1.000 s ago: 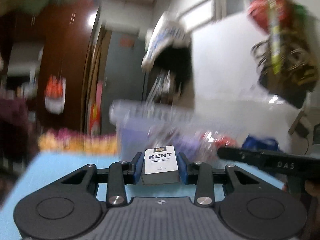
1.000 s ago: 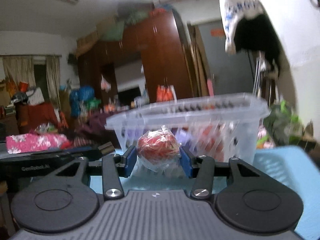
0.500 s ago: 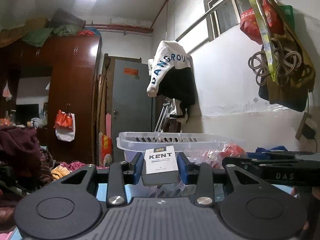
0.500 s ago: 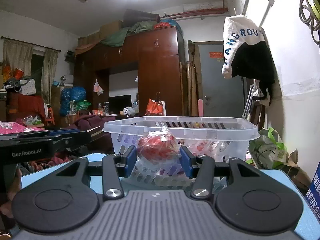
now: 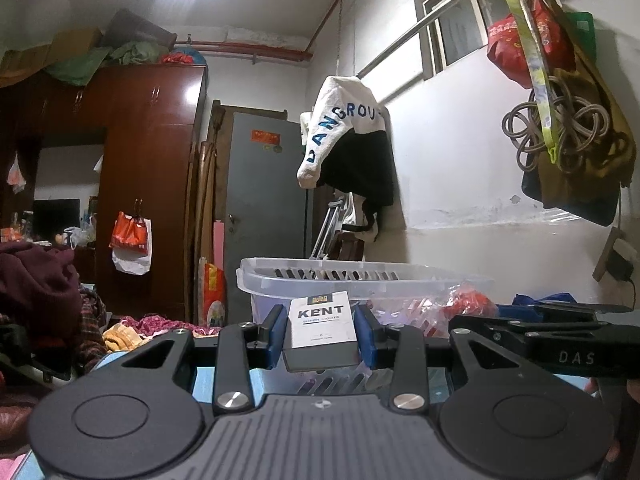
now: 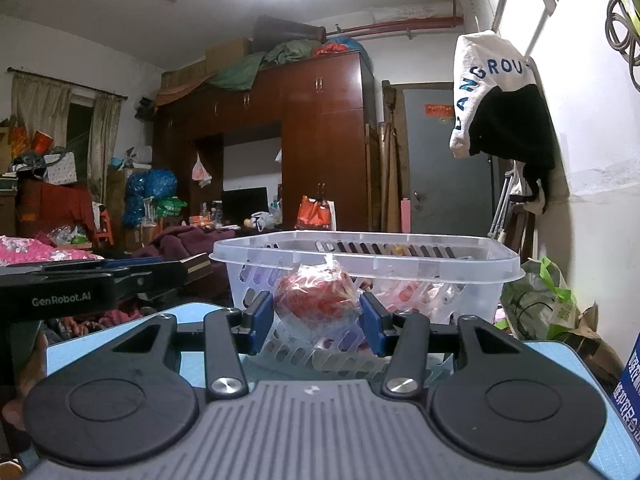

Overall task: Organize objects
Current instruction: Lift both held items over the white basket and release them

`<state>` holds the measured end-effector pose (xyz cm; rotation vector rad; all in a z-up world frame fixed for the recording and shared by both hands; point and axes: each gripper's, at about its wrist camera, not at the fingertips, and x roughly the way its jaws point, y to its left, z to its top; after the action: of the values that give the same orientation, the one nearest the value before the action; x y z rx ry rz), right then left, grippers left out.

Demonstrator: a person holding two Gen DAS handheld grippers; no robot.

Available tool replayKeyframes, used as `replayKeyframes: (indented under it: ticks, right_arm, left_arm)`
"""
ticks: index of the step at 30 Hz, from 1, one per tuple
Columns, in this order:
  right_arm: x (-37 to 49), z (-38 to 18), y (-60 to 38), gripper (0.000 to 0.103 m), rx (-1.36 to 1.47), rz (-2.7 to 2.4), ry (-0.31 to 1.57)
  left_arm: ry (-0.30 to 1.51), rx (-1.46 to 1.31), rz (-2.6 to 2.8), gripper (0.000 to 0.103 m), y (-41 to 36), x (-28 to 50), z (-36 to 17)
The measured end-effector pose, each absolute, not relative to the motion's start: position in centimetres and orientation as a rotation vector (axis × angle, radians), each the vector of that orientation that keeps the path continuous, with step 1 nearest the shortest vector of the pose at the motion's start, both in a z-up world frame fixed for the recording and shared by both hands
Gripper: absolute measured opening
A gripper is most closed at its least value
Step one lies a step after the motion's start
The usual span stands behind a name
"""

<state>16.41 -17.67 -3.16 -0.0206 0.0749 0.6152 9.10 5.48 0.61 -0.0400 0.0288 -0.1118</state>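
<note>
Left wrist view: jaws clenched on the Kent pack; right jaws grasp the wrapped red item. Lift both above the basket rim ahead before releasing.

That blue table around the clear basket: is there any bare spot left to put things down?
Some. The blue table shows bare to the right of the clear basket, up to the blue box at its edge, and a strip at the basket's left. The basket already holds red wrapped packets, though its top looks open.
</note>
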Motion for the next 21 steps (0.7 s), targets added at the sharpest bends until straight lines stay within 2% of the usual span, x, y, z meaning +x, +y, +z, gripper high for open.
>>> replayKeyframes:
  ticks: [5, 10, 16, 17, 18, 19, 20, 21]
  right_arm:
    - [16.0, -2.8, -18.0, 0.051, -0.002, 0.638, 0.059]
    - [16.4, 2.1, -18.3, 0.051, -0.022, 0.585, 0.000]
    - [23.4, 6.7, -17.0, 0.051, -0.049, 0.507, 0.098]
    - [24.8, 6.6, -16.8, 0.051, -0.053, 0.506, 0.141]
    - [25.9, 6.4, -16.5, 0.052, -0.057, 0.509, 0.184]
    - [26.8, 6.0, -16.1, 0.052, -0.069, 0.512, 0.216]
    - [27.4, 5.6, -15.6, 0.062, -0.094, 0.507, 0.240]
    - [27.6, 5.1, -15.2, 0.082, -0.122, 0.490, 0.252]
  left_arm:
    - [-0.021, -0.068, -0.137, 0.041, 5.9, 8.2, 1.1]
    - [-0.041, -0.100, -0.177, 0.041, 5.8, 9.8, 6.2]
    - [0.102, -0.083, -0.135, 0.041, 4.3, 17.5, 10.6]
    - [0.122, -0.075, -0.116, 0.044, 4.1, 18.6, 10.6]
    - [0.147, -0.076, -0.106, 0.058, 4.0, 19.7, 10.4]
    - [0.176, -0.092, -0.104, 0.078, 4.0, 20.8, 10.1]
    - [0.198, -0.110, -0.099, 0.085, 4.1, 21.5, 9.8]
    - [0.215, -0.125, -0.082, 0.087, 4.1, 22.0, 9.4]
